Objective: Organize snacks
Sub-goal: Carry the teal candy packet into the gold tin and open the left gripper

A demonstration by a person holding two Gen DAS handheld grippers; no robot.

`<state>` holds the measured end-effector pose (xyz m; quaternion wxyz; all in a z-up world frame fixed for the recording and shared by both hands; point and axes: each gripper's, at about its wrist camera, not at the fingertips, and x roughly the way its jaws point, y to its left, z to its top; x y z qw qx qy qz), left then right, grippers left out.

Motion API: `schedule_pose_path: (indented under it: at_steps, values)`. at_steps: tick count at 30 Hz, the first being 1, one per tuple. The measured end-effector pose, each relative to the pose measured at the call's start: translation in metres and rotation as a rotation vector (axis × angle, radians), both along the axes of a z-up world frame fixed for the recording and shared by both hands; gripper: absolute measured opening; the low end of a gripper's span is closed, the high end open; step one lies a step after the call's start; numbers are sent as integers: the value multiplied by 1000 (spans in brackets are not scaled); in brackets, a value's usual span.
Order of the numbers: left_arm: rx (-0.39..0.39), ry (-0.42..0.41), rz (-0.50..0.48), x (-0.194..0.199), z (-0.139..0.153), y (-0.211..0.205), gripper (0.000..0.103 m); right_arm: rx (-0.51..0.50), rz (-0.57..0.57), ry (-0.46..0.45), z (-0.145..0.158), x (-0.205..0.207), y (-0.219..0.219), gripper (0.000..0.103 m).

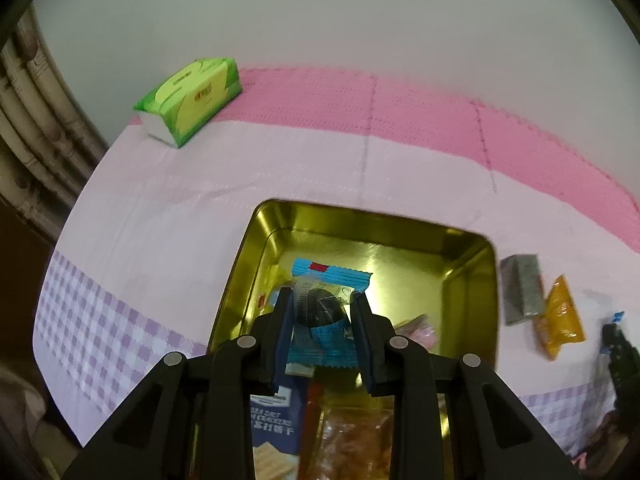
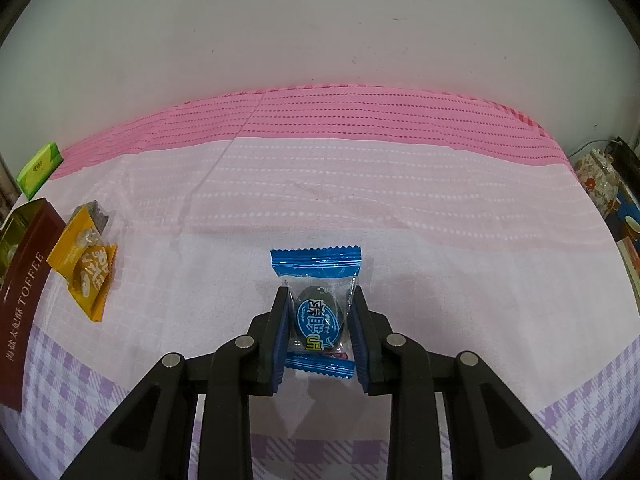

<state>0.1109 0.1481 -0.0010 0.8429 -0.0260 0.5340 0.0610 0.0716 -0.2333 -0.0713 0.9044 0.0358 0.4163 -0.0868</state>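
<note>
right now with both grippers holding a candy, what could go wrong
1. The left gripper holds its blue candy over the tin, low above the packs already inside; released askew, it may slide off them or catch the rim.
2. The right gripper pinches its candy by the thin wrapper edges, so it could slip or twist when lifted.
3. The yellow packs lie close beside the tin and could get knocked.
</note>
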Motion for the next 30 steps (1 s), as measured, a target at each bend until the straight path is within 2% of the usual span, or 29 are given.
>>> schedule_pose_path:
  at_steps: [7, 30]
  values:
    - [12, 33, -16, 2, -17, -4, 29, -2, 1, 0, 0, 0, 0, 26]
    - [35, 56, -35, 1, -23, -3, 31, -9, 4, 2, 0, 0, 1, 29]
